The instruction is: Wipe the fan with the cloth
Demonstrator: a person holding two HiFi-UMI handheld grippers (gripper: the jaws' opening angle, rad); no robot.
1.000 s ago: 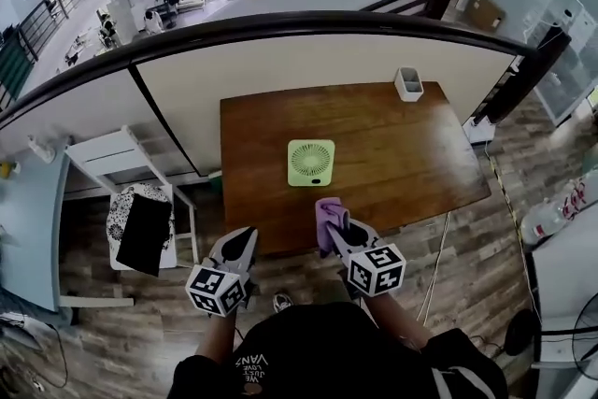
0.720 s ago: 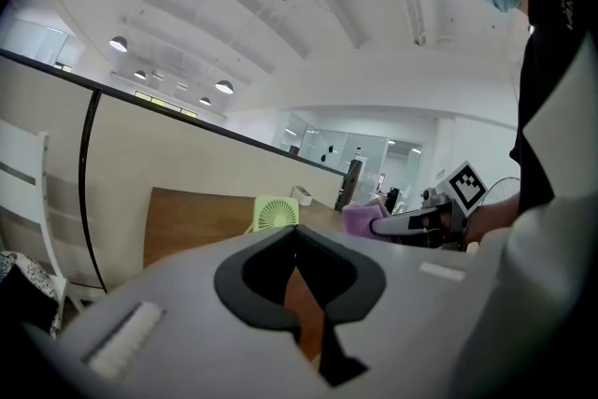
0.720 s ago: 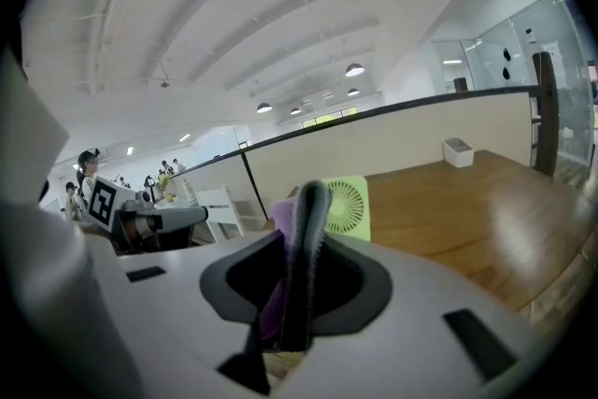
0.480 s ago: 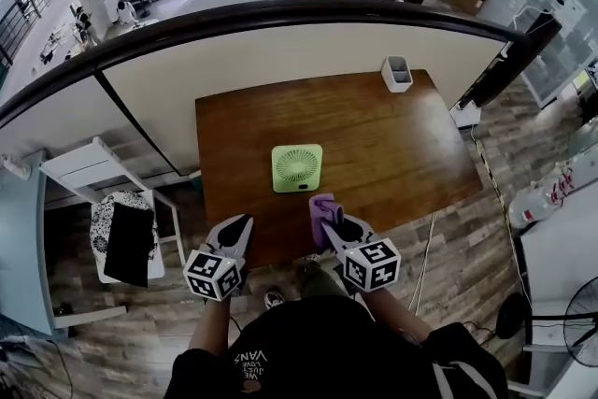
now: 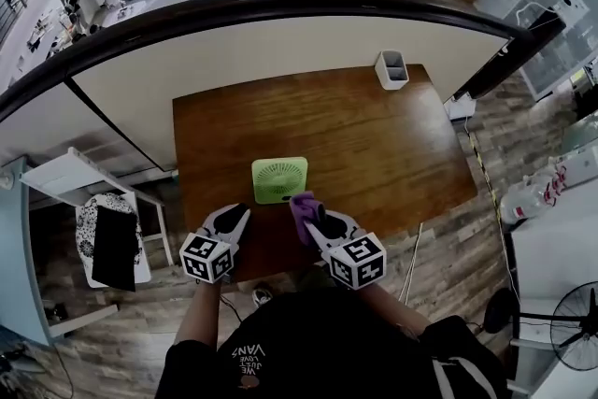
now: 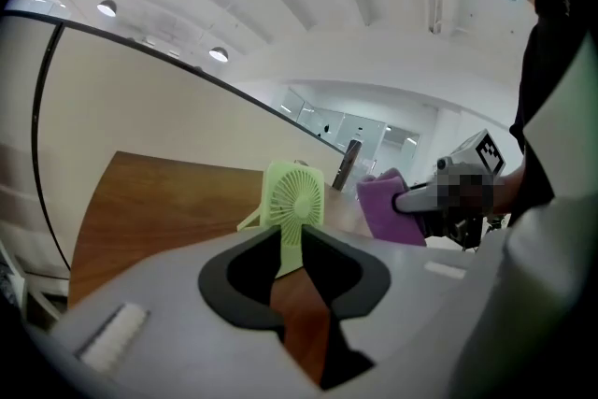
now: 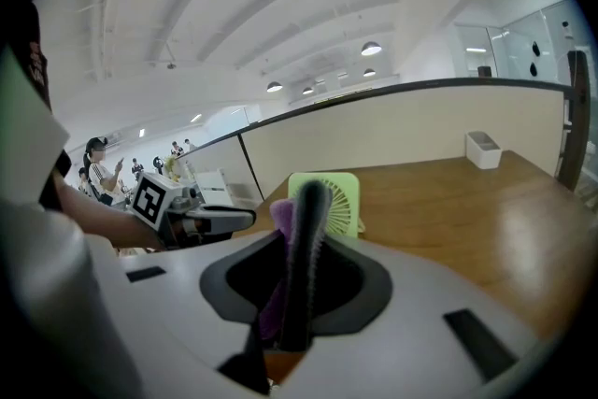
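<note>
A small light-green square fan (image 5: 279,179) stands upright on the brown wooden table (image 5: 374,145), near its front edge. My right gripper (image 5: 306,208) is shut on a purple cloth (image 5: 301,206) and holds it just short of the fan's front right corner. In the right gripper view the cloth (image 7: 279,218) sits bunched between the jaws, with the fan (image 7: 342,197) close behind. My left gripper (image 5: 237,214) hovers left of the fan. Its jaws are opening with nothing between them. In the left gripper view the fan (image 6: 293,200) shows through that narrow gap.
A white two-slot holder (image 5: 392,68) stands at the table's far right corner. A curved partition with a dark rail (image 5: 280,9) runs behind the table. A white rack with a black item (image 5: 114,246) stands on the floor at left. A standing fan (image 5: 575,322) is at bottom right.
Both grippers have moved forward over the table's front edge, closer to the fan. The cloth is now next to the fan.
</note>
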